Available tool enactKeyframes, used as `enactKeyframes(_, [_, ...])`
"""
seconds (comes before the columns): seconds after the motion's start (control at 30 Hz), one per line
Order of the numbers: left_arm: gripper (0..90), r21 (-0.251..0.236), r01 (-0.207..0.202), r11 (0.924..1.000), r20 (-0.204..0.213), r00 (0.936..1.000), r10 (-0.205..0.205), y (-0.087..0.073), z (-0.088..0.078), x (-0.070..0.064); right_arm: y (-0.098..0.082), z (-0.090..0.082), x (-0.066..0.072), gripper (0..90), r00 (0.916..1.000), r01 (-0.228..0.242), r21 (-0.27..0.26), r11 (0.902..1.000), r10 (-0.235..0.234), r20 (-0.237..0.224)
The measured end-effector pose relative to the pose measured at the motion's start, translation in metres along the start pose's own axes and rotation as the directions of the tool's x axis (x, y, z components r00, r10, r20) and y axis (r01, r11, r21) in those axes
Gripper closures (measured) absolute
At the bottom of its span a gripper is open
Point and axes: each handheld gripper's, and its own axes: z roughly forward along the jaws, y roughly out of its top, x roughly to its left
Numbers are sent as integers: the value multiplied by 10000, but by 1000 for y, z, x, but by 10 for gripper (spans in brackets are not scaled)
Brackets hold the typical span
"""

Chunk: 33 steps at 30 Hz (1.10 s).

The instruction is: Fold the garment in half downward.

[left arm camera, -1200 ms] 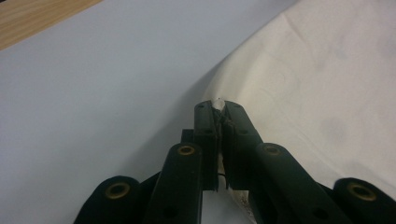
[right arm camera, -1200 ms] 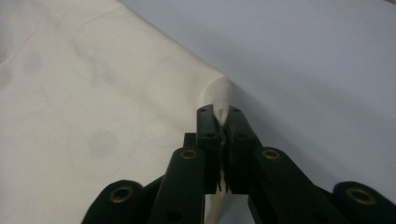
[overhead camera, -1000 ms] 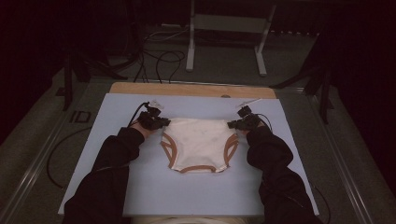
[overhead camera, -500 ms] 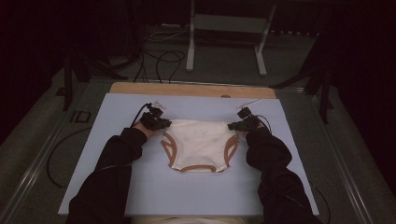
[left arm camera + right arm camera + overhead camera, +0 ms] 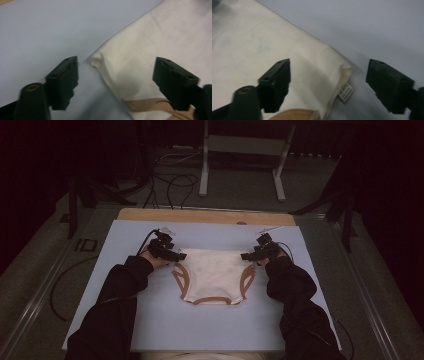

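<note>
Both forearms stretch forward; the left claw (image 5: 176,255) and right claw (image 5: 246,255) have just been opening, jaws wide astride corners of the cream, tan-trimmed cotton briefs (image 5: 212,275), gripping nothing. The small white sewn-in label (image 5: 346,92) looks printed, too blurred to read.

The cream underpants (image 5: 212,275) with tan-trimmed leg holes lay flat, each upper corner between open fingers (image 5: 63,80), small label at one.

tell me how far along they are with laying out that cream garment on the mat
Done: the cream garment lies spread flat on the blue mat, brown-trimmed leg openings toward the person. In hand: the left gripper and right gripper have just been opening, each with a top corner between the jaws, pads off the cloth. Left: probably drawing both grippers back; any folding hasn't started.
</note>
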Motion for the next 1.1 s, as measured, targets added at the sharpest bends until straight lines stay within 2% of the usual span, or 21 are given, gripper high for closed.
enactKeyframes(0.13, [67,-197,29,9998,169,9999,-25,1,-7,-2,0,-4,4,148,9999,89,-112,9999,-90,-69])
enactKeyframes(0.27, [15,-367,-190,9991,281,9994,200,0,-17,-9,-1,-5,9,135,9993,315,-182,9993,-319,-193])
enactKeyframes(0.43, [9,-466,-469,9978,441,9978,490,-2,-26,-18,-2,-5,16,132,9981,524,-12,9986,-525,-316])
enactKeyframes(0.53, [9,-558,-472,9973,515,9974,501,-3,-30,-21,0,-7,19,134,9981,555,-199,9983,-560,-269])
enactKeyframes(0.67, [9,-627,-689,9956,663,9951,731,-6,-35,-25,3,-10,23,135,9974,664,-408,9970,-674,-256])
enactKeyframes(0.77, [9,-776,-832,9935,803,9928,894,-8,-37,-27,6,-11,26,133,9969,700,-403,9967,-713,-324])
enactKeyframes(0.93, [9,-855,-1034,9910,809,9906,1104,-14,-41,-30,9,-12,32,129,9962,767,-512,9957,-786,-365])
enactKeyframes(1.1, [8,-980,-1065,9895,894,9893,1154,-18,-50,-33,13,-13,39,125,9936,965,-526,9939,-993,-539])
